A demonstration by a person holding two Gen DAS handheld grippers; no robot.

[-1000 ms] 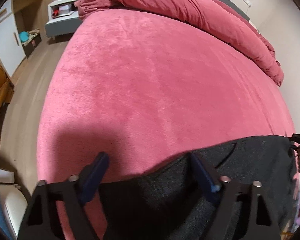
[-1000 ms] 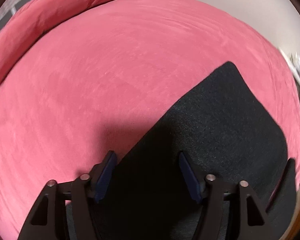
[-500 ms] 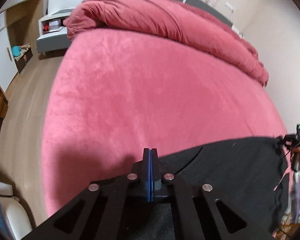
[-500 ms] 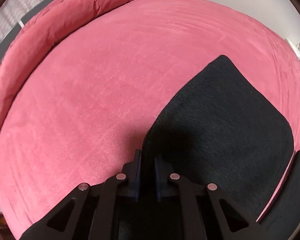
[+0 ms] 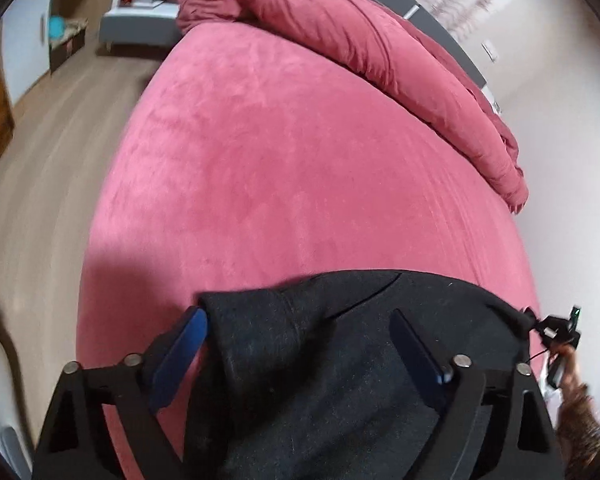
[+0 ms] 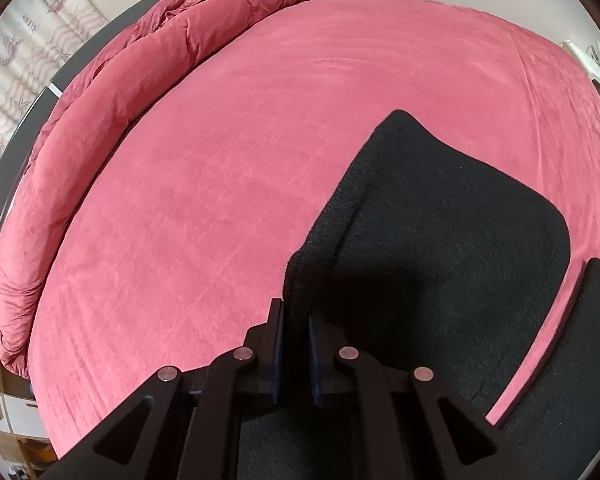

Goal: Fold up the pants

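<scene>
Black pants (image 5: 340, 360) lie at the near edge of a pink bed (image 5: 280, 152). In the left wrist view my left gripper (image 5: 300, 344) is open, its blue pads (image 5: 184, 340) on either side of a bunched fold of the pants. In the right wrist view my right gripper (image 6: 296, 344) is shut on a raised edge of the pants (image 6: 440, 240), which spread flat to the right. The other gripper (image 5: 560, 332) shows small at the right edge of the left wrist view.
A rolled pink duvet (image 5: 360, 40) lies along the far side of the bed, also in the right wrist view (image 6: 100, 100). Wood floor (image 5: 40, 160) and a grey bedside unit (image 5: 140, 12) are to the left. A wall is on the right.
My left gripper shut half a second ago and has now opened again over a bunched fold. My right gripper closed on the pants edge and has lifted it.
</scene>
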